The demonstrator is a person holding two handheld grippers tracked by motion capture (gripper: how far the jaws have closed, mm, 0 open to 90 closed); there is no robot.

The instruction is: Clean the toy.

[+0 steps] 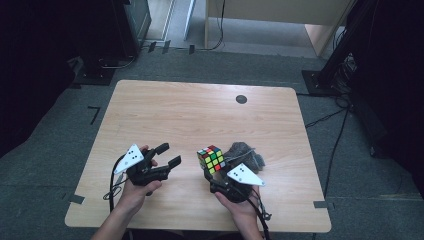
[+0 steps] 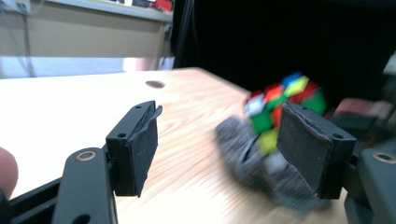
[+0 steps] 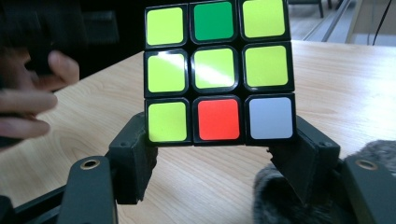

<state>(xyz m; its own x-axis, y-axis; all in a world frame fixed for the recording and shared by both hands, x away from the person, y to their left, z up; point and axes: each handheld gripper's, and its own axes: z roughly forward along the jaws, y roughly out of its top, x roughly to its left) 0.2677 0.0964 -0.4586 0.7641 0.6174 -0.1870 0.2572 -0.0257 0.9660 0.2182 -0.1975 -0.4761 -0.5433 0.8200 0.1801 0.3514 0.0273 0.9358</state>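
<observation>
Two grippers: one per hand, both worked over the near half of the table (image 1: 165, 107); I logged them from the remote station.
Left hand pose: forearm came in from the near edge, left gripper (image 1: 167, 154) angled forward and toward the cube, grey three-cornered plate on top.
Left claw: jaws stood apart with bare table between the pads (image 2: 142, 148); nothing held. I saw the cube beyond the right-hand jaw in the left gripper view, blurred.
Right hand pose: hand low at the near edge, right gripper (image 1: 212, 170) aimed forward and slightly leftward, plate tilted to the right.
Right claw: jaws partly spread and clamped on the lower layer of the cube (image 3: 217, 72), one pad at each bottom corner.
Cube position: lifted clear of the table in the right claw, near the table's middle, just left of the grey furry cloth (image 1: 245, 152).
Cube orientation: no long axis, all sides equal; it sat square and upright in the right gripper view, the mostly yellow face toward that camera.
Visible face count: six yellow tiles, one green, one red, one white.
Counts: one cube, one cloth, one dark round hole (image 1: 241, 99) in the far part of the table, two hands.
Cloth: lay crumpled on the table, touching or just behind the right jaw; I could not tell which.
</observation>
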